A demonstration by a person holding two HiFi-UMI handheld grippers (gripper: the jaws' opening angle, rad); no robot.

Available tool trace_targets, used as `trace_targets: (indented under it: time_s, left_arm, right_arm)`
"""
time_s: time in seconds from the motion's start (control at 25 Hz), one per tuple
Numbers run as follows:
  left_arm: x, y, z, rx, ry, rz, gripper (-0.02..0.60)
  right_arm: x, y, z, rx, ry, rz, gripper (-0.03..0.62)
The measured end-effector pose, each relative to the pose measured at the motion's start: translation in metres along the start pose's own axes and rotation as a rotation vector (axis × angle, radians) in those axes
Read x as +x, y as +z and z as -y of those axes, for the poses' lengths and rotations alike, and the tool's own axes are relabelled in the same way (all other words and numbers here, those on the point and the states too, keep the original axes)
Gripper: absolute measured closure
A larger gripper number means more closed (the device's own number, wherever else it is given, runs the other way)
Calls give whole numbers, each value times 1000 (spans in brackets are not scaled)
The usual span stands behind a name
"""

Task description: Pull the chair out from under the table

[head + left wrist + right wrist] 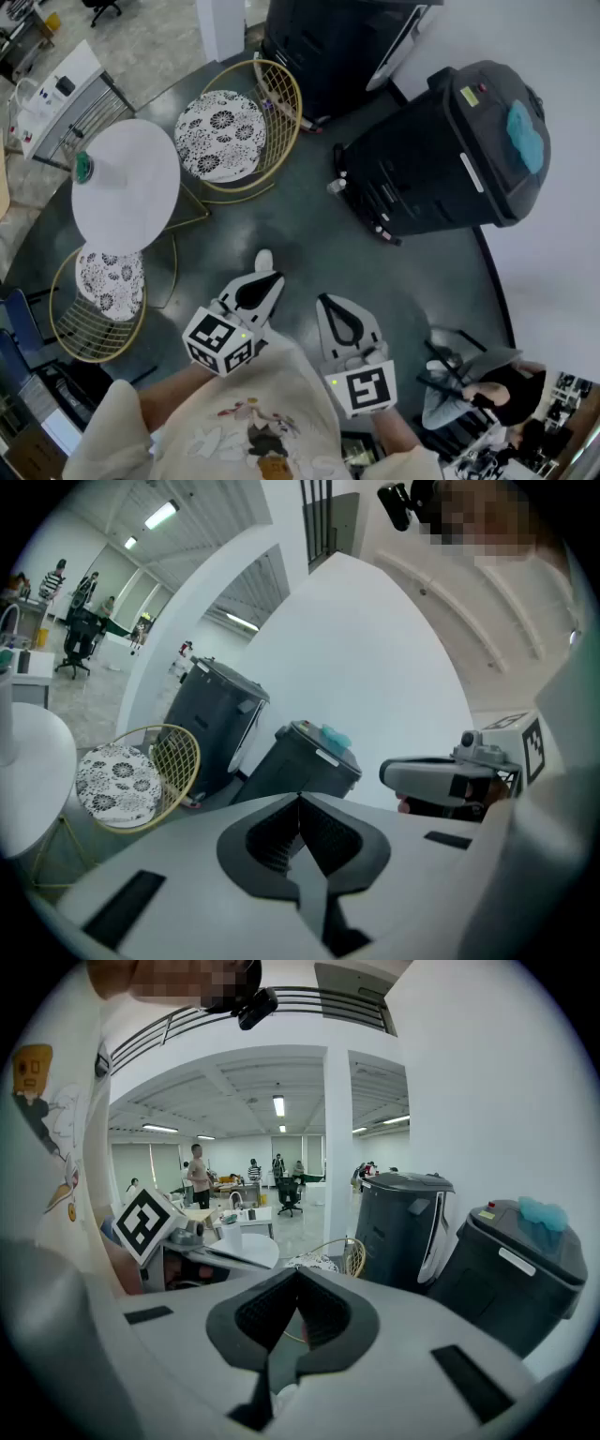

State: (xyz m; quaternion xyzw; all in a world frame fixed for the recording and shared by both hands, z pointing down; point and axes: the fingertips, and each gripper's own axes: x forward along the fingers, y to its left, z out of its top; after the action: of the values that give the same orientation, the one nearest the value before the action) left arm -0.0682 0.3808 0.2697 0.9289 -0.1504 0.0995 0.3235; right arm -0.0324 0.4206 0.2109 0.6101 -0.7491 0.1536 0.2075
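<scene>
Left tool [263, 262], right tool [325, 302]: both shut, empty, well apart from round worktop [127, 187]. One chair [98, 305] partly under worktop, person's side; second chair [234, 131] just beside worktop, far side.

Before me on the dark floor [309, 234], a dark grey bin [441, 159] stands by the white wall [562, 244], a teal cloth [525, 136] on its lid. A taller black bin [328, 47] stands just beside it. A white pillar [220, 26] rises beyond; a white cart [61, 94] sits far left. 1 person [483, 386] is at my right.
</scene>
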Motion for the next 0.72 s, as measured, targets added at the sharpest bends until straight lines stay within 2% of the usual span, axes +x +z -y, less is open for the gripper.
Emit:
trace_targets:
  time_s: [0.16, 0.28, 0.48, 0.72]
  left_arm:
    - [47, 38, 9, 45, 9, 4, 572]
    - [73, 58, 1, 100, 53, -5, 572]
    - [80, 80, -43, 116, 201, 0, 572]
    - [102, 101, -65, 44, 383, 51, 572]
  right_arm:
    - [20, 22, 43, 0, 56, 18, 585]
    - [46, 32, 77, 2, 114, 49, 585]
    - [100, 33, 101, -15, 245, 33, 585]
    - [140, 44, 117, -66, 448, 9, 585]
